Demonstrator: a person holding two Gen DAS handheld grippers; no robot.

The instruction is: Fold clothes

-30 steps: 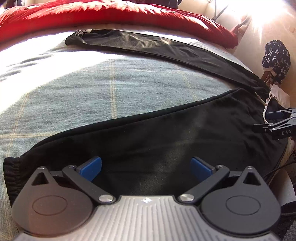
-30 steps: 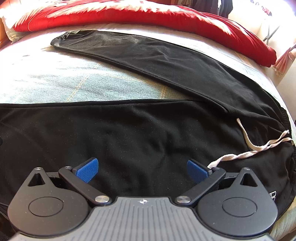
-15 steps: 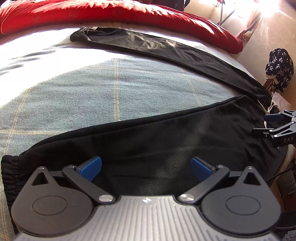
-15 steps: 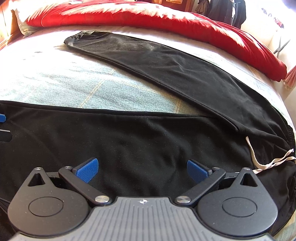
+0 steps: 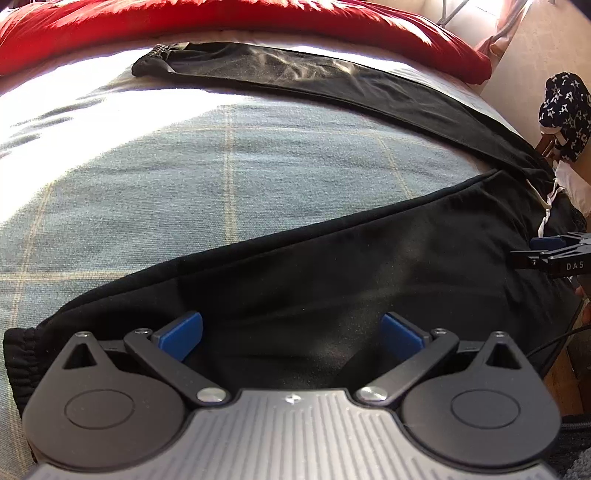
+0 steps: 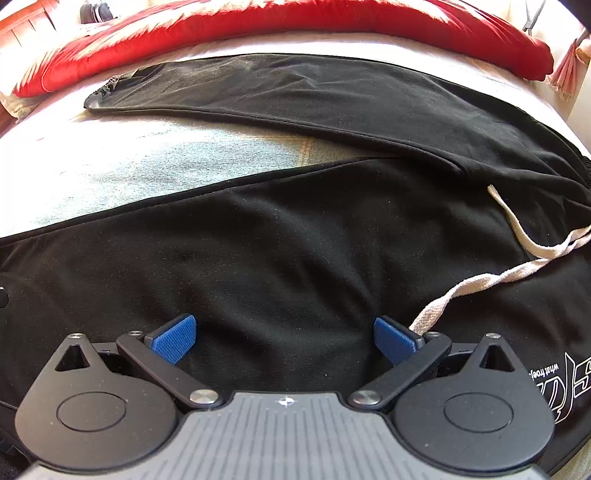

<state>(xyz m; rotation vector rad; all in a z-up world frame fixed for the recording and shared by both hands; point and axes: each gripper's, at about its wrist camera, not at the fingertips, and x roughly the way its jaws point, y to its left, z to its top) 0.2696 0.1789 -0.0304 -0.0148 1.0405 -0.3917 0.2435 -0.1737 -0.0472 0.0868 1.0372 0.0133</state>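
Black sweatpants (image 5: 332,266) (image 6: 295,236) lie spread on a bed, their two legs splayed apart. The far leg (image 5: 332,85) (image 6: 295,88) runs to an elastic cuff at the upper left. A white drawstring (image 6: 517,254) (image 5: 546,206) trails from the waist at the right. My left gripper (image 5: 291,334) is open just above the near leg, close to its cuff (image 5: 18,358). My right gripper (image 6: 284,338) is open over the thigh area near the waist, the drawstring's end beside its right finger. The right gripper (image 5: 554,254) also shows at the right edge of the left wrist view.
A pale blue checked bedcover (image 5: 203,177) (image 6: 110,162) shows between the legs. A red duvet (image 5: 258,18) (image 6: 295,22) lies along the far side. A star-patterned dark cloth (image 5: 565,110) hangs off the bed's right. A white printed logo (image 6: 569,384) sits near the waist.
Both grippers have stayed open. The right wrist view has swung and moved closer to the pants, the drawstring now reaching its right finger. The left wrist view has shifted only slightly.
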